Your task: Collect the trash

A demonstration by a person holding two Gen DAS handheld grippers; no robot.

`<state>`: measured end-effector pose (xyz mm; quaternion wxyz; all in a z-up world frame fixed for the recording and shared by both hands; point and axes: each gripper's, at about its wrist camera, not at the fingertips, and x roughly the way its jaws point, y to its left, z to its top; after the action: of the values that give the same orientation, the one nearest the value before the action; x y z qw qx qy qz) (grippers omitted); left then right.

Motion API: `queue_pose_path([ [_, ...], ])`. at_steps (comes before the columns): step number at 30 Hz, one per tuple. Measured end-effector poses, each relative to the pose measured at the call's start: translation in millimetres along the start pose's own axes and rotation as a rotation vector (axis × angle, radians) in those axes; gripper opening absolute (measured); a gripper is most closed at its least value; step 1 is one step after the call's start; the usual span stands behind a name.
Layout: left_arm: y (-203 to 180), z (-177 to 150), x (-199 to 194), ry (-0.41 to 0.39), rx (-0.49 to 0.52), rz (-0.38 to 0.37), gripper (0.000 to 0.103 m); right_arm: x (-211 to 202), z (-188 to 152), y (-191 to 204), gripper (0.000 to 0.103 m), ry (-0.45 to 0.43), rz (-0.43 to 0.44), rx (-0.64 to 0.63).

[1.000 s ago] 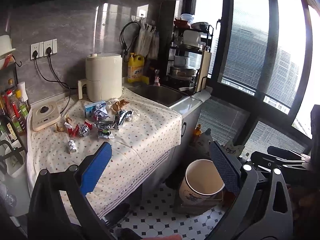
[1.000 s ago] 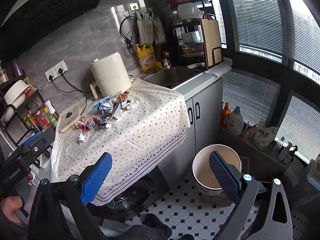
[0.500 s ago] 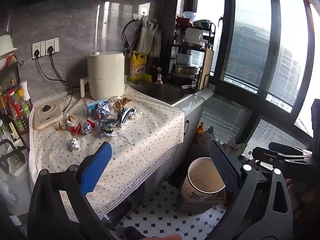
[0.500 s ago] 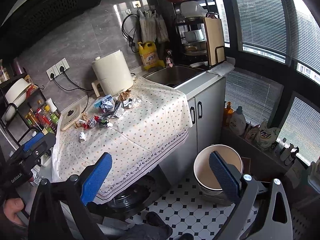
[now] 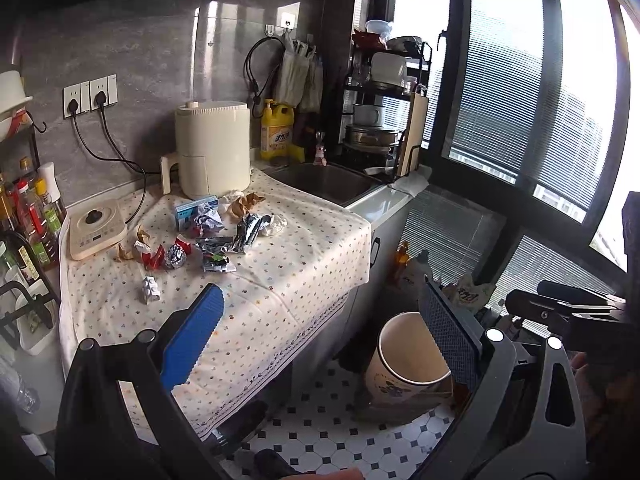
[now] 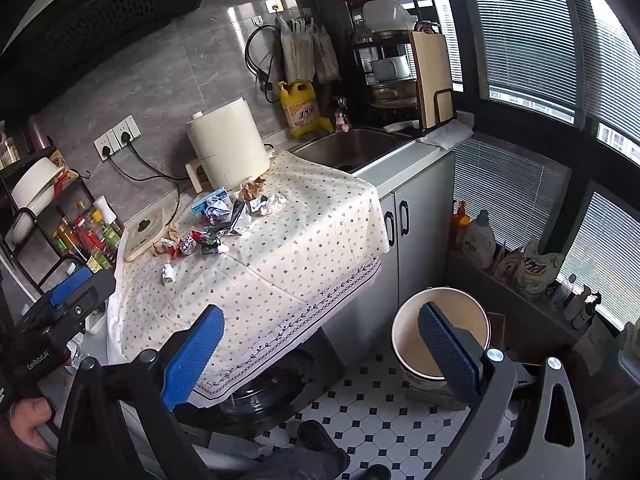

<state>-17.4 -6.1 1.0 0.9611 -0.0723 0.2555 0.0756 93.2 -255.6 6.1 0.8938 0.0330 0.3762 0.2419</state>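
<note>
Several pieces of crumpled wrapper trash point(image 5: 208, 236) point(image 6: 218, 222) lie scattered on the dotted tablecloth point(image 5: 288, 264) point(image 6: 304, 248), with one small white scrap point(image 5: 150, 290) point(image 6: 168, 274) nearer the front. A round cream bin point(image 5: 408, 360) point(image 6: 440, 336) stands on the tiled floor to the right of the counter. My left gripper point(image 5: 320, 336) is open and holds nothing, well short of the trash. Open too, with nothing between its blue pads, my right gripper point(image 6: 320, 344) hangs above the floor between the counter's edge and the bin.
A cream air fryer point(image 5: 212, 148) point(image 6: 228, 148), a small scale point(image 5: 96, 228), a yellow detergent bottle point(image 5: 276, 128) and a sink point(image 6: 352, 148) sit behind the trash. A rack of sauce bottles point(image 6: 84, 232) stands left. Cleaning bottles point(image 6: 480, 240) line the window ledge.
Both grippers have drifted slightly back and up from the counter, so the view widens a little. Both stay open; the trash has not moved.
</note>
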Motion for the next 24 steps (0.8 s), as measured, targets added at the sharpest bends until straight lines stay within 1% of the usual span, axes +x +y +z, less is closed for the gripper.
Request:
queue_pose_path([
  [10,0,9,7,0.021,0.002,0.001,0.097,9,9,7,0.095,0.021,0.0,-0.005],
  [13,3,12,12,0.035,-0.017,0.004,0.097,14,13,7,0.095,0.034,0.0,0.0],
  [16,6,15,15,0.05,-0.013,0.011,0.097,19,20,9,0.095,0.04,0.009,-0.001],
  [19,14,17,24,0.059,-0.011,0.025,0.097,27,27,13,0.095,0.034,-0.004,-0.018],
  [24,39,20,37,0.061,-0.054,0.034,0.097,52,40,21,0.095,0.041,-0.001,-0.017],
])
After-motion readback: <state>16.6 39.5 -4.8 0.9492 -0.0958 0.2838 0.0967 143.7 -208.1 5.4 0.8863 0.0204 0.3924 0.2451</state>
